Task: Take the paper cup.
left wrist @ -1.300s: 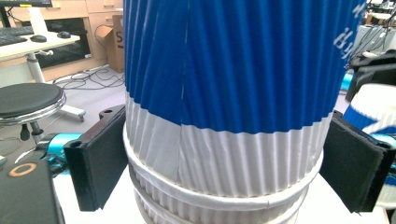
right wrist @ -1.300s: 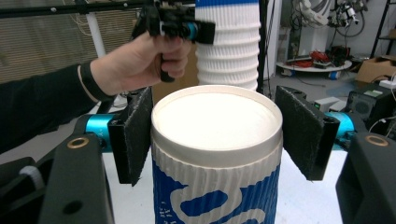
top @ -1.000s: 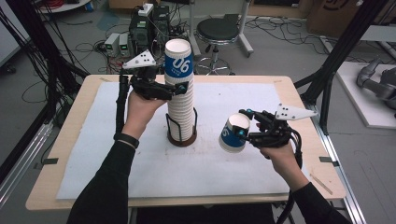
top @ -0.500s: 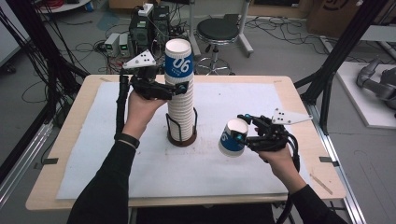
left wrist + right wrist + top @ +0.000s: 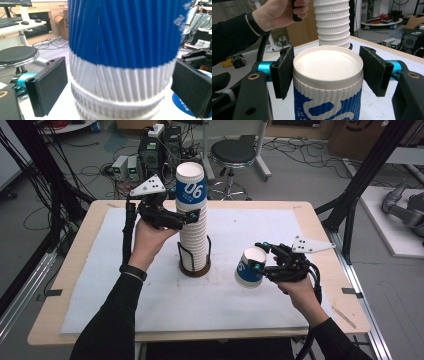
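White cloth covers your tabletop (image 5: 150, 320), with cables and a stool on the floor behind it. A tall stack of cups (image 5: 193, 232) stands in a wire holder near the middle. Your left gripper (image 5: 192, 216) has its jaws spread around the top cup. Your right gripper (image 5: 256, 264) pinches a single cup (image 5: 248, 266), tilted, toward the right edge.

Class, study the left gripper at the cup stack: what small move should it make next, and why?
Probably close the left gripper on the top cup. Its jaws straddle that cup on the stack, with both pads standing clear of the wall, so nothing is gripped there yet.
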Available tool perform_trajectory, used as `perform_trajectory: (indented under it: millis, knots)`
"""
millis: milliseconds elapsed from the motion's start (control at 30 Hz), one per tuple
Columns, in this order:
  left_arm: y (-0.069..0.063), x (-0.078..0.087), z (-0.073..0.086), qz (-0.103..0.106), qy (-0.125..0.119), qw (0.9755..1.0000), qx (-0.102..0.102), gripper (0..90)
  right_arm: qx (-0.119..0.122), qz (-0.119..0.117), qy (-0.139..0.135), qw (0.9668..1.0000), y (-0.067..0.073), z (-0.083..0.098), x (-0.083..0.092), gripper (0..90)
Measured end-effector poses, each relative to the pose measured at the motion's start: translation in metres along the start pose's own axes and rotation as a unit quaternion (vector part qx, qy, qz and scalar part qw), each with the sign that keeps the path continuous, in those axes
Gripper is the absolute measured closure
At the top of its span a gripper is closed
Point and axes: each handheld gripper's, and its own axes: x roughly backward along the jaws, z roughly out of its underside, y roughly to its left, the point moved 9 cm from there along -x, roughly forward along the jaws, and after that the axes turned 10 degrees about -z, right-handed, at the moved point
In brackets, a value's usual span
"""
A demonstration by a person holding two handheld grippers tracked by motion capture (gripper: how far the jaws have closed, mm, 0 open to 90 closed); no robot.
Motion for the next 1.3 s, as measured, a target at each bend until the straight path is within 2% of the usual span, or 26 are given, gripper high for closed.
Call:
perform_trajectory:
  millis: [167, 333, 467, 667, 833, 967, 1200, 1300]
  knots:
    - [0.001, 0.013, 0.008, -0.015, 0.002, 0.9998, -0.01, 5.3, -0.001, 0.001, -0.001, 1.0, -0.001, 0.0, 0.001, 32.1]
    - [0.002, 0.028, 0.018, -0.024, -0.001, 0.9997, -0.007, 5.3, -0.002, 0.002, 0.0, 1.0, -0.001, 0.0, 0.001, 32.1]
    - [-0.003, 0.04, 0.03, -0.028, 0.004, 0.9995, -0.014, 5.3, -0.002, 0.003, 0.001, 1.0, -0.002, 0.001, 0.001, 32.1]
    - [-0.013, 0.055, 0.045, -0.023, -0.002, 0.9997, -0.005, 5.3, -0.002, 0.003, 0.002, 1.0, -0.002, 0.002, 0.0, 32.1]
    - [-0.026, 0.061, 0.061, -0.009, -0.003, 1.0, 0.001, 5.3, -0.003, 0.003, 0.004, 1.0, -0.003, 0.004, -0.001, 32.1]
    - [-0.035, 0.064, 0.077, -0.009, -0.003, 0.9999, 0.005, 5.3, -0.002, 0.005, 0.004, 1.0, -0.005, 0.006, -0.001, 32.1]
    - [-0.04, 0.072, 0.103, -0.016, -0.004, 0.9996, 0.02, 5.3, -0.01, 0.009, 0.006, 0.9999, -0.008, 0.01, 0.0, 32.1]
    - [-0.038, 0.075, 0.109, -0.021, -0.004, 0.9995, 0.025, 5.3, -0.01, 0.01, 0.005, 0.9999, -0.009, 0.01, 0.001, 32.1]
